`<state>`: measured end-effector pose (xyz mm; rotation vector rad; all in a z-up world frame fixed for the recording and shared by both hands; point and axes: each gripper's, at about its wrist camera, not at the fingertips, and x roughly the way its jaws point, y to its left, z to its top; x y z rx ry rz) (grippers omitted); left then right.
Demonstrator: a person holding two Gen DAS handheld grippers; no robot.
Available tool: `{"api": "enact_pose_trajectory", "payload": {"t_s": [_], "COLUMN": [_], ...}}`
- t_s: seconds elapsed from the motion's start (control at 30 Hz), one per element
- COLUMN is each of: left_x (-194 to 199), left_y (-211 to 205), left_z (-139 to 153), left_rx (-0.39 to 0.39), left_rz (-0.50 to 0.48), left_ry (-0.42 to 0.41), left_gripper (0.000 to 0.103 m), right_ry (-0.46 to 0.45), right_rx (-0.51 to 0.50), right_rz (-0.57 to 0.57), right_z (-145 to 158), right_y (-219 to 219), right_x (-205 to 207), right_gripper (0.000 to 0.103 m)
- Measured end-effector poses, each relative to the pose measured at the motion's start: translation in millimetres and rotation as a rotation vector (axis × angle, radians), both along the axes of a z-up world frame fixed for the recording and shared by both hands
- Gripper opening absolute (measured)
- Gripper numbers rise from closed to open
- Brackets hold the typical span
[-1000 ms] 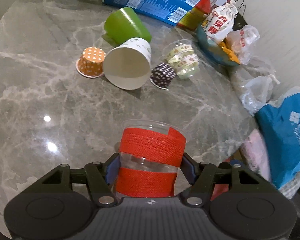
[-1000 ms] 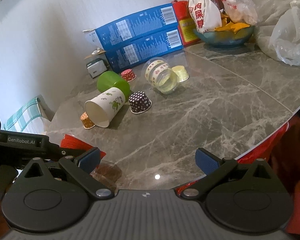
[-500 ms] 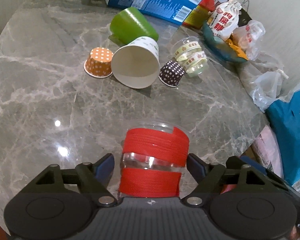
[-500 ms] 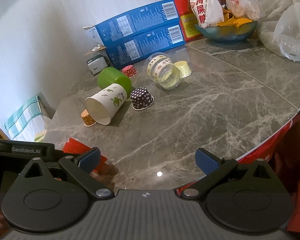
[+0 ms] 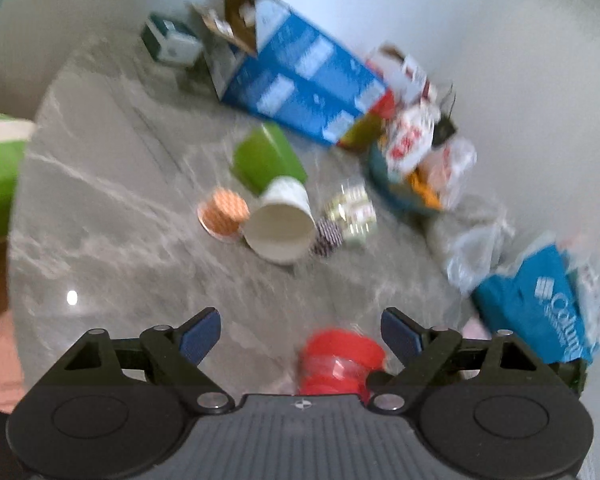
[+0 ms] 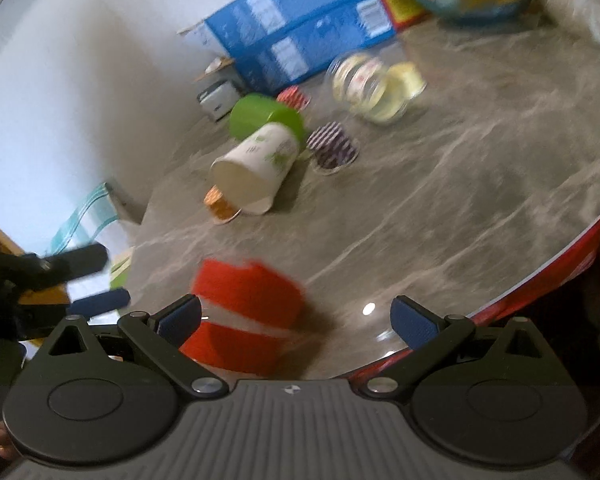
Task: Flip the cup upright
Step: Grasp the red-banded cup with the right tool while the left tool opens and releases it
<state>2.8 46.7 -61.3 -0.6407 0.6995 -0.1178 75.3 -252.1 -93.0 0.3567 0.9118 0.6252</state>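
Note:
A clear cup with two red bands stands on the grey marble table near its front edge. It also shows in the right wrist view. My left gripper is open and empty, raised above and behind the cup; the cup sits near its right finger. The left gripper also shows at the left of the right wrist view. My right gripper is open and empty, just to the right of the cup. A white paper cup lies on its side mid-table. Both views are blurred.
A green cup, a clear taped cup and small orange and dark dotted cupcake liners lie around the paper cup. Blue boxes, a snack bowl and bags line the far and right sides.
My left gripper has opened wide, let go of the red-banded cup and pulled up and back. The cup stands alone on the table. My right gripper has moved in towards the cup.

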Motion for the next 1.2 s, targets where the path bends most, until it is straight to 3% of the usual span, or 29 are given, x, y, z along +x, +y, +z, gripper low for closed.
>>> {"api": "enact_pose_trajectory", "payload": {"t_s": [0.2, 0.3, 0.83, 1.2], "left_x": [-11.2, -15.7, -28.4, -25.3], "left_y": [19.9, 25.9, 40.5, 36.6], "left_z": [-2.0, -7.0, -16.2, -19.8], "left_rx": [-0.017, -0.041, -0.057, -0.052], "left_rz": [0.002, -0.011, -0.034, -0.064], "left_ry": [-0.051, -0.06, -0.072, -0.056], "left_gripper": [0.09, 0.09, 0.09, 0.09], "right_ry": [0.064, 0.07, 0.028, 0.001], "right_rx": [0.028, -0.007, -0.244, -0.315], "right_rz": [-0.037, -0.046, 0.053, 0.123], "right_z": [-2.6, -1.6, 11.9, 22.3], "right_y": [13.5, 21.1, 55.8, 69.4], "right_x": [4.7, 5.7, 6.5, 12.6], "right_gripper": [0.1, 0.075, 0.071, 0.067]}}
